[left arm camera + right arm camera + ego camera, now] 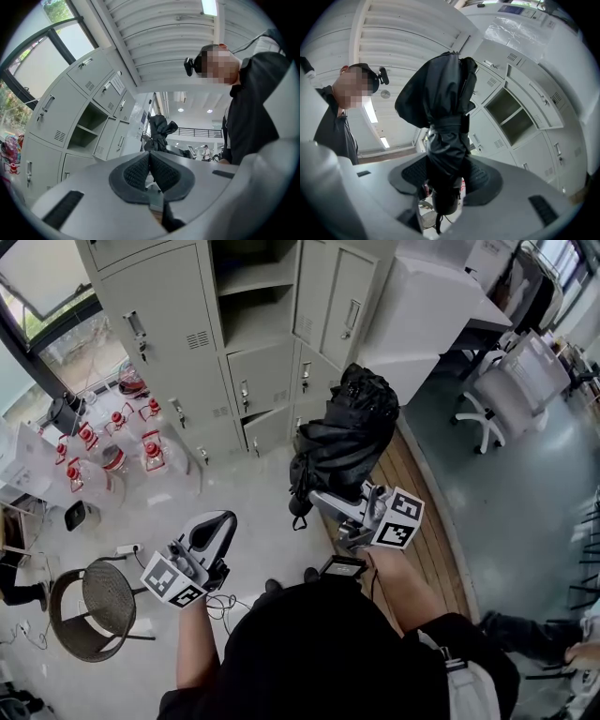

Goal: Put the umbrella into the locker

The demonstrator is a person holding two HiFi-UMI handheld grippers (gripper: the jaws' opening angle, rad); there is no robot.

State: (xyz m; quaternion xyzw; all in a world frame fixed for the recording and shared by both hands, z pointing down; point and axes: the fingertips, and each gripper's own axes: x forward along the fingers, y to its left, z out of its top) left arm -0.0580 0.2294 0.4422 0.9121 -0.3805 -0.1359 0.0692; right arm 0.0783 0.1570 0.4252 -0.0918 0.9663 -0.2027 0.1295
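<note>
A folded black umbrella stands upright in my right gripper, whose jaws are shut on its lower part, near the handle. In the right gripper view the umbrella fills the middle, clamped between the pads. The grey locker bank is ahead, with one open compartment holding a shelf; the same compartment shows to the right of the umbrella. My left gripper hangs lower left of the umbrella, its pads pressed together with nothing between them.
Several clear water jugs with red caps stand on the floor left of the lockers. A round woven stool sits at lower left. A white desk and an office chair are to the right, beside a wooden floor strip.
</note>
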